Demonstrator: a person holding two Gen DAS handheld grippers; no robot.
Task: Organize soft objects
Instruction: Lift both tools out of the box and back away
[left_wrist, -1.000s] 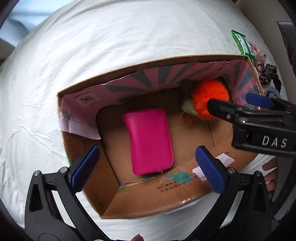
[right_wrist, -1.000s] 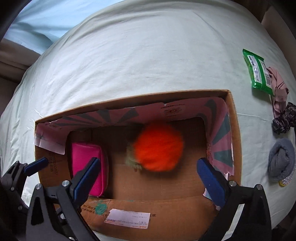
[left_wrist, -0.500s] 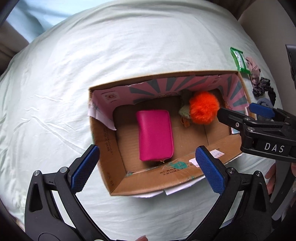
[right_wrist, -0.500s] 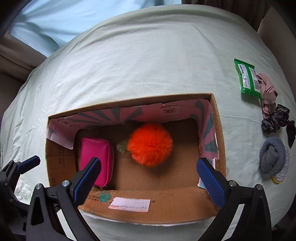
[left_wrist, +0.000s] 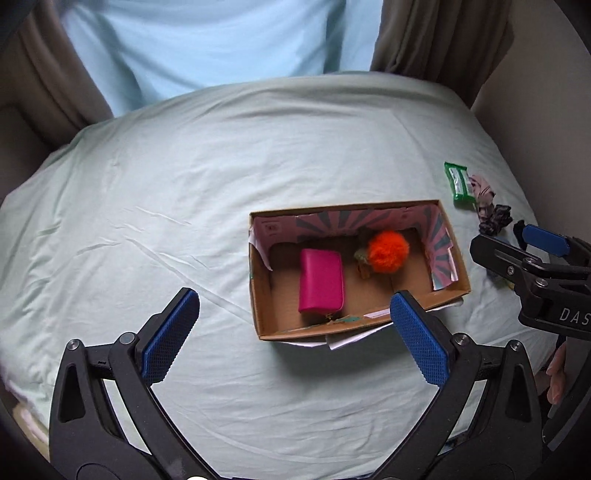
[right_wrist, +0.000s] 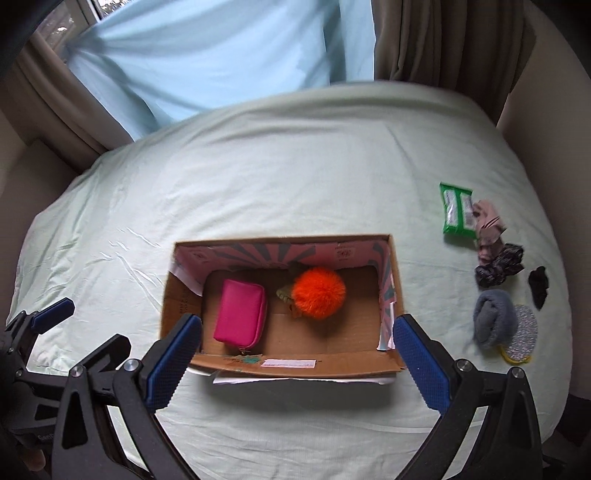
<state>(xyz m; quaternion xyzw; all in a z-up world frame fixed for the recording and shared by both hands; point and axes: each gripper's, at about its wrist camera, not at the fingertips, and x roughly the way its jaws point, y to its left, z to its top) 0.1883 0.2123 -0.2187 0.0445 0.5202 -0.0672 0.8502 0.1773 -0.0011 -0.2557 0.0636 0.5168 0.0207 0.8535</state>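
At lower left of the right wrist view, the left gripper (right_wrist: 51, 314) hangs spread wide, holding nothing. Centre frame, the cardboard box (right_wrist: 181, 299) holds a pink pouch (right_wrist: 241, 318) beside an orange pompom (right_wrist: 318, 293). The right gripper (right_wrist: 295, 354) gapes empty before it. Farther right lie a green packet (right_wrist: 457, 214), scrunchies (right_wrist: 498, 265) and a grey sock (right_wrist: 494, 322) on the sheet (right_wrist: 295, 166).

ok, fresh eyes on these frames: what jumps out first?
The fluffy orange pom-pom and the hot-pink pouch beside it, both lying in the open cardboard box on the pale bedsheet. Next, the loose cluster right of the box: a green packet, scrunchies and a grey rolled sock. Both grippers hang open and empty above the near edge.
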